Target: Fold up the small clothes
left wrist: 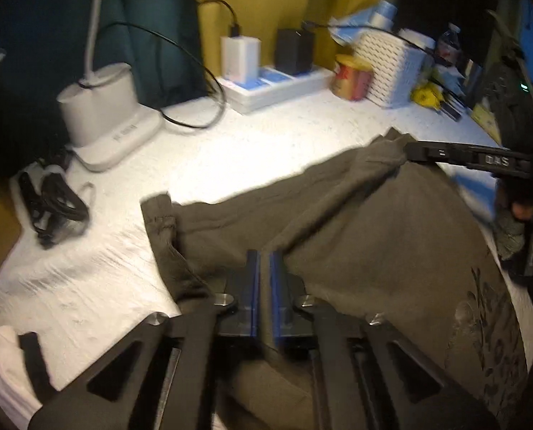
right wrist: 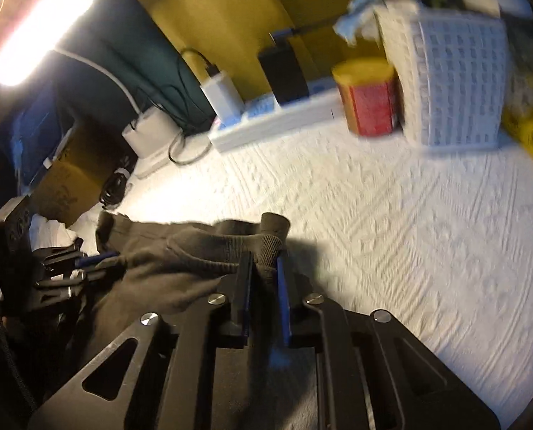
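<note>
Olive garment (left wrist: 356, 215) edge pinched by both grippers; white tabletop (right wrist: 409, 222) beyond.

You see: white lamp base (left wrist: 105, 107) left | power strip (left wrist: 277, 87) with chargers by wall | red-yellow can (left wrist: 352, 77) beside white basket (left wrist: 392, 68)

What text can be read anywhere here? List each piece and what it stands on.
"DAS": white letters on the side of the right gripper.
Lamp base: embossed lettering, too blurred to read.
Red and yellow can: label blurred, unreadable.
Dark garment: a dark print, not legible as words.
</note>
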A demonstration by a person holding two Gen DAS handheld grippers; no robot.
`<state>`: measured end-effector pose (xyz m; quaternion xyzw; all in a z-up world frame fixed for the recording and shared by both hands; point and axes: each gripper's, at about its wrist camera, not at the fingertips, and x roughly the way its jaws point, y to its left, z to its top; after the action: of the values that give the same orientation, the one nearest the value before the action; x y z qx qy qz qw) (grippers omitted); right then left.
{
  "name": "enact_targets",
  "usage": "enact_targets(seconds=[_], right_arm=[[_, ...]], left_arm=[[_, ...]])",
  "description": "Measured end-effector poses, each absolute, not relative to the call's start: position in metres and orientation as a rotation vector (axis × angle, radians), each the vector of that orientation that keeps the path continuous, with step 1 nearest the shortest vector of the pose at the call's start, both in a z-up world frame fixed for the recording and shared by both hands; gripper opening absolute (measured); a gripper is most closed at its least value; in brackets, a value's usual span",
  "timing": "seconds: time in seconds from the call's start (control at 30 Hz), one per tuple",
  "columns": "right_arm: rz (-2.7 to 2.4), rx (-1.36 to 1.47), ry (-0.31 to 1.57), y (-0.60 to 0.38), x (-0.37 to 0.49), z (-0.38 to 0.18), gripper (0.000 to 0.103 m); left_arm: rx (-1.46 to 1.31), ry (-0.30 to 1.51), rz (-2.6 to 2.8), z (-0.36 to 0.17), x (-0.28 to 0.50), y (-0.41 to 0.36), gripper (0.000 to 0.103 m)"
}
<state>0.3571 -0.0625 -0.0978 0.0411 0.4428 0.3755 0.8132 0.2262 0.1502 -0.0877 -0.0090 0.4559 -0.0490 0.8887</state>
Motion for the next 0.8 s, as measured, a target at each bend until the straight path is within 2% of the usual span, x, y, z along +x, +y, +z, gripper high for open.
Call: enact_targets(seconds=[0.17, 0.33, 0.37, 0.4, 0.47, 0.53, 0.67, 0.7, 0.73, 0.77, 0.8], right_arm=[[0.804, 0.054, 0.865, -0.059, 0.356, -0.077, 0.013], [0.767, -0.026, 0.866, -0.049, 0.355, -0.083, 0.013], [0.759, -0.036, 0.878, -0.047, 0.355, -0.088, 0.013], [0.75, -0.038, 0.881, -0.048, 0.355, -0.091, 0.013], [0.746, -0.032, 0.889, -0.049, 0.356, -0.095, 0.013], [0.735, -0.034, 0.897, -0.05, 0.357, -0.097, 0.013], [0.726, -0.038, 0.912, -0.05, 0.356, -0.099, 0.017], [0.724, -0.04, 0.91, -0.05, 0.356, -0.098, 0.021], [0.719, -0.04, 0.905, -0.051, 0.354, -0.098, 0.023], [0.715, -0.04, 0.901, -0.052, 0.353, -0.097, 0.023], [0.71, -0.042, 0.897, -0.054, 0.352, -0.095, 0.023]], left_arm=[[-0.042, 0.91, -0.079, -0.079, 0.226, 0.16, 0.004], [-0.079, 0.927, -0.04, -0.081, 0.225, 0.168, 0.011], [-0.082, 0.921, -0.03, -0.079, 0.221, 0.17, 0.021], [-0.078, 0.913, -0.007, -0.077, 0.218, 0.172, 0.035], [-0.089, 0.891, 0.027, -0.074, 0.215, 0.178, 0.047], [-0.103, 0.885, 0.066, -0.073, 0.214, 0.186, 0.048], [-0.079, 0.903, 0.056, -0.082, 0.221, 0.19, 0.046], [-0.062, 0.913, 0.055, -0.086, 0.223, 0.19, 0.037], [-0.039, 0.922, 0.062, -0.09, 0.225, 0.19, 0.024], [-0.012, 0.936, 0.082, -0.095, 0.228, 0.191, 0.004], [-0.001, 0.941, 0.093, -0.098, 0.23, 0.194, 0.004]])
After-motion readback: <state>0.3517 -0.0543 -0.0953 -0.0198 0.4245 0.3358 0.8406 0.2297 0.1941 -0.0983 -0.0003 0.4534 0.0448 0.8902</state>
